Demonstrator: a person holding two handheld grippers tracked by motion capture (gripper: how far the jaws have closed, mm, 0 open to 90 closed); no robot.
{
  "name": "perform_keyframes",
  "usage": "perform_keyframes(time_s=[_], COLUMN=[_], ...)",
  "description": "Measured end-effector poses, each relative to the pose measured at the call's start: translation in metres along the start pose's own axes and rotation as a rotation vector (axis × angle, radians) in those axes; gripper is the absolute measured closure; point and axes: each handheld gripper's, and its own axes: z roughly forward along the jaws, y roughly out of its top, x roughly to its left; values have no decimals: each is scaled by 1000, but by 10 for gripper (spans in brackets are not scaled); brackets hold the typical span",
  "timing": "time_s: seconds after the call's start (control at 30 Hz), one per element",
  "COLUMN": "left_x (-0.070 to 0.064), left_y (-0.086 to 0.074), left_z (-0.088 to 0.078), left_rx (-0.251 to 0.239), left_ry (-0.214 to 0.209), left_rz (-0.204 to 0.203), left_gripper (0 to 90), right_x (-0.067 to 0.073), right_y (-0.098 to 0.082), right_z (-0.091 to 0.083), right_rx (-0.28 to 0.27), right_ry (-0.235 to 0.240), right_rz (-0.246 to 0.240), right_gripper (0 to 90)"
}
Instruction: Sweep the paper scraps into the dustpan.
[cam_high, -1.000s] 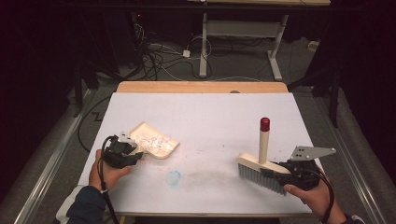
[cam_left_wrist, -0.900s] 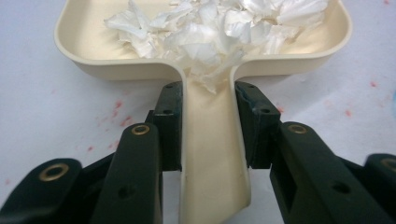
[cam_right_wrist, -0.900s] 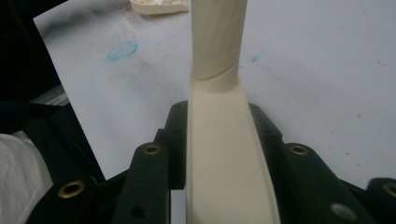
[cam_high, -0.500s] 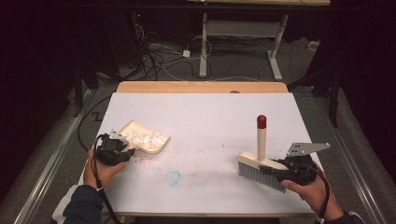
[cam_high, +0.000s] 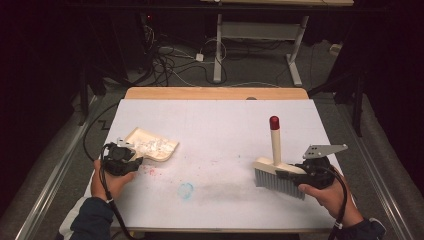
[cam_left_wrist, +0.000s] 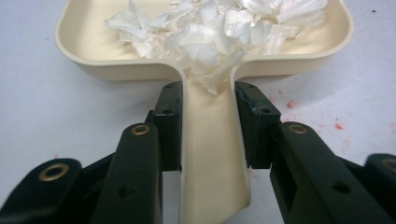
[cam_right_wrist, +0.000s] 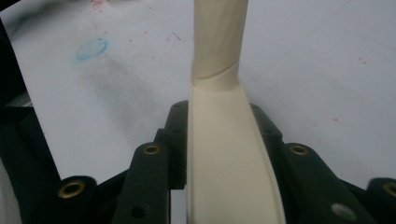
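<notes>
- at the near left of the table (cam_high: 215, 120), the cream handle of the dustpan (cam_high: 150, 144) is clamped by the left gripper (cam_high: 119, 159); both pads are pressed against the handle's sides.
- at the near right, the brush (cam_high: 278, 170) is grasped at its cream back by the right gripper (cam_high: 300, 176), bristles down on the sheet, its red-tipped handle upright.
- white paper scraps (cam_left_wrist: 219, 28) are heaped in the pan.
- between the two tools, a blue smudge (cam_high: 185, 190) and red specks (cam_high: 150, 171) are seen.
</notes>
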Motion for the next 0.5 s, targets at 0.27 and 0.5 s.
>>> perform_keyframes(time_s=[0.27,0.5], left_x=[-1,-5], left_y=[4,9], left_z=[6,11], left_rx=[-3,-4], left_ry=[8,6], left_rz=[-36,-56], left_gripper=[633,633], right_x=[-18,-31], right_y=[9,15], right_z=[8,17], right_rx=[12,16], right_ry=[11,26], right_rz=[21,54], right_gripper=[673,667])
